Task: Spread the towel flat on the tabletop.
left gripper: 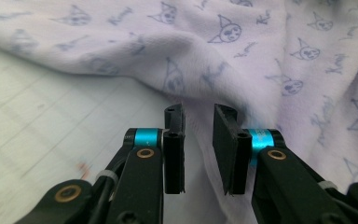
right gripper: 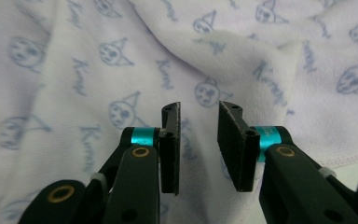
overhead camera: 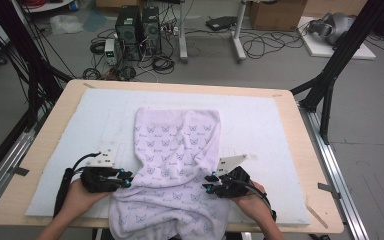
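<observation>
A pale lilac cloth (overhead camera: 177, 150) printed with small cat faces lies rumpled down the middle of the white mat (overhead camera: 265, 125), its near end hanging over the table's front edge. My left gripper (overhead camera: 128, 179) sits at the cloth's left edge, pointing right. In the left gripper view its jaws (left gripper: 198, 112) stand a little apart over the cloth's border (left gripper: 261, 56), with nothing pinched. My right gripper (overhead camera: 207, 184) rests on the cloth's right side, pointing left. Its jaws (right gripper: 199, 108) also stand slightly apart above the fabric (right gripper: 121, 56), a stitched hem (right gripper: 349, 158) lying to their right.
The mat covers most of a wooden table (overhead camera: 307, 150). Black frame posts (overhead camera: 330, 75) stand at the far right and far left corners. On the floor beyond lie computer towers (overhead camera: 137, 30), tangled cables (overhead camera: 265, 42) and a cardboard box (overhead camera: 275, 12).
</observation>
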